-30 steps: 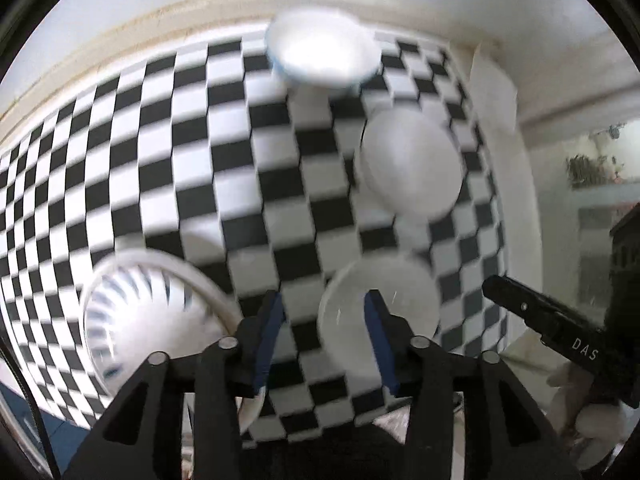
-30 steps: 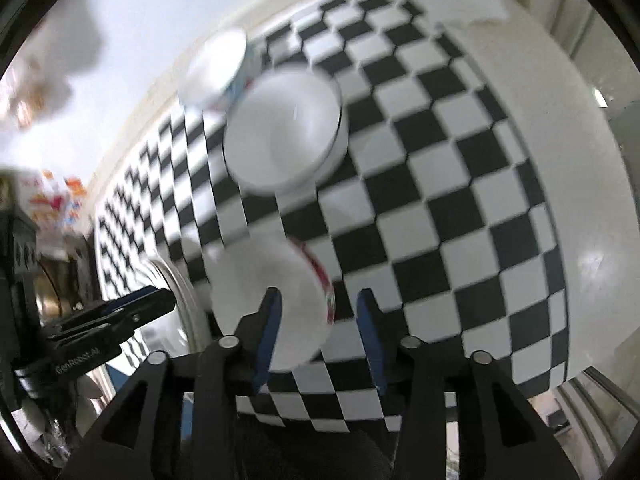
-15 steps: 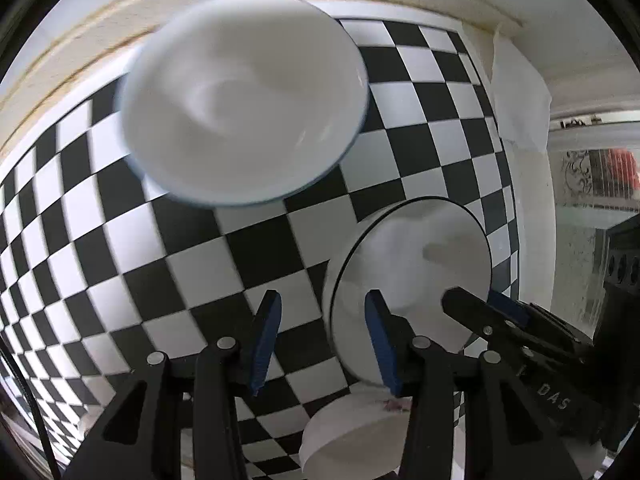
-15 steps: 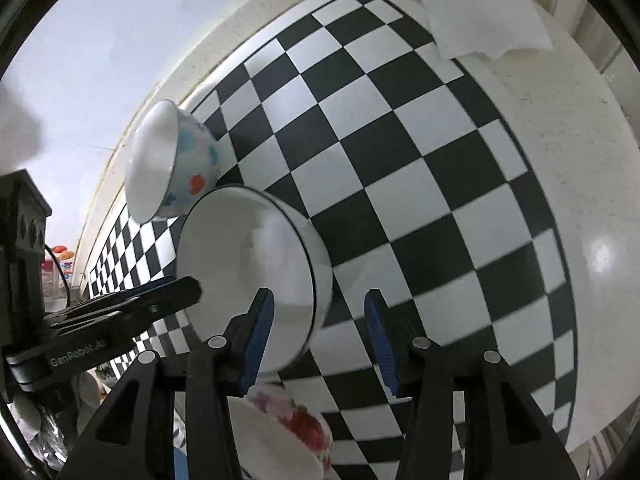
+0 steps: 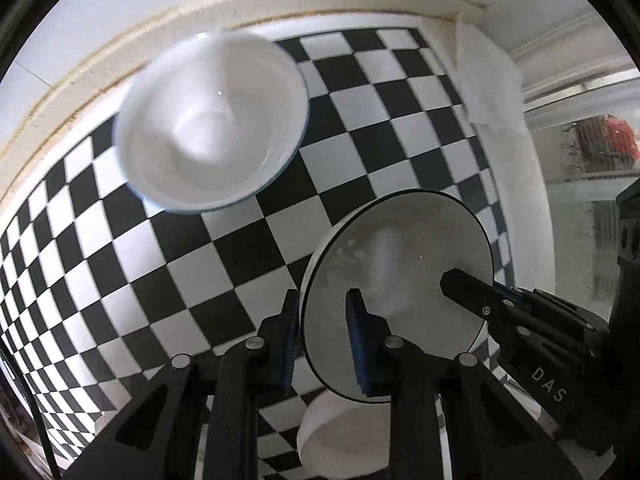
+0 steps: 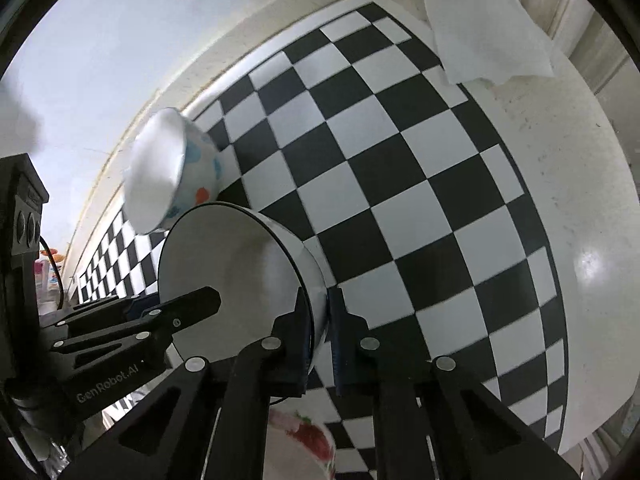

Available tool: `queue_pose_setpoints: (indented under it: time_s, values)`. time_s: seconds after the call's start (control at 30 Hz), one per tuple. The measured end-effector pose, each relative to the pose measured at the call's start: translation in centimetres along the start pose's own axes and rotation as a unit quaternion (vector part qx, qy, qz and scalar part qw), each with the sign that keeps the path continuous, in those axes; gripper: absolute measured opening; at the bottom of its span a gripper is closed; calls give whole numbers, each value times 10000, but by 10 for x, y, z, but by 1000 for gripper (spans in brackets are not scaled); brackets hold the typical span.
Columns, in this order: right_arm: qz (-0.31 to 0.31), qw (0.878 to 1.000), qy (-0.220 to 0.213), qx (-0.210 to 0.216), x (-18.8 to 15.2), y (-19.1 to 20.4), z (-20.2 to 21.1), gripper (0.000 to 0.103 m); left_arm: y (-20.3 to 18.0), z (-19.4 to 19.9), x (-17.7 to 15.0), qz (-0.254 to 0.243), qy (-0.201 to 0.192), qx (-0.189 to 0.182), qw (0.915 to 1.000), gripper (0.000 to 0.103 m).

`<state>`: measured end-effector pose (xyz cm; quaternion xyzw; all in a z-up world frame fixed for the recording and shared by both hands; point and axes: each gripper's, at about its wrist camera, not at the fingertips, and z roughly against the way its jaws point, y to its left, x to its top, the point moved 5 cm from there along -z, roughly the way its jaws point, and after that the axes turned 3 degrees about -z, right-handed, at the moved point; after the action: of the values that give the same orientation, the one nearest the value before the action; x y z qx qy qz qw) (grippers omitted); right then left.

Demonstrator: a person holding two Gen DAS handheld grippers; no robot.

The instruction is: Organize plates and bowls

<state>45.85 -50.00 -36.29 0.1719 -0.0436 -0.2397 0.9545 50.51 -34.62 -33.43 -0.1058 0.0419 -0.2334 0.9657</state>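
Both claws have closed in on the black-rimmed bowl [image 5: 400,280]: left claw [image 5: 322,340] straddles its 9 o'clock rim, open, right claw [image 6: 319,344] grips its 3 o'clock rim.

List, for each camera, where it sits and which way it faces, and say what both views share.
Left wrist: on the left hand-held gripper, looking forward and down at the checkered cloth; its fingers straddle the black-rimmed bowl; the right hand-held gripper enters from the right.
Right wrist: on the right hand-held gripper, facing the same cloth; fingers clamp that bowl's rim; the left hand-held gripper enters from the left.
Shared: black-rimmed bowl, dotted bowl, cloth, napkin.
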Motion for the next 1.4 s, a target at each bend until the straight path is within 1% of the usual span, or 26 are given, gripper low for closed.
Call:
queue_pose_setpoints:
  time_s: [0.17,0.27,0.37,0.5,0.57,0.77,1.0,1.2,1.3,1.33,1.4]
  values:
    - [146,9997,-160,112,-21,11,35,10,-6,38,-23,-114,-158,-117,9997,20]
    - [220,9994,-216,156,-40,19,52,10,-12,52,-36,-174,-222,-122,9995,20]
    - [286,9993,-184,155,-62,22,63,10,-13,58,-57,-241,-228,-107,9994,20]
    - [265,9996,-26,135,-93,23,58,10,-12,49,-84,-247,-64,-96,9996,20]
    - [241,9996,66,119,-106,15,56,10,-12,43,-94,-264,14,-52,9996,20]
    - [196,9994,278,-19,-132,8,34,10,-12,17,-110,-362,269,173,9988,20]
    - [161,9986,484,-168,-143,2,12,10,-15,-5,-116,-588,509,548,9955,20]
    - [169,9979,552,-300,-148,5,5,11,-21,-17,-114,-842,575,896,9907,20]
    - [101,9973,656,-311,-146,5,4,12,-23,-21,-114,-883,615,967,9895,20]
    - [78,9971,707,-287,-145,4,4,14,-24,-23,-114,-893,630,971,9892,20]
    - [17,9968,753,-267,-143,4,4,14,-23,-24,-115,-883,648,946,9895,20]
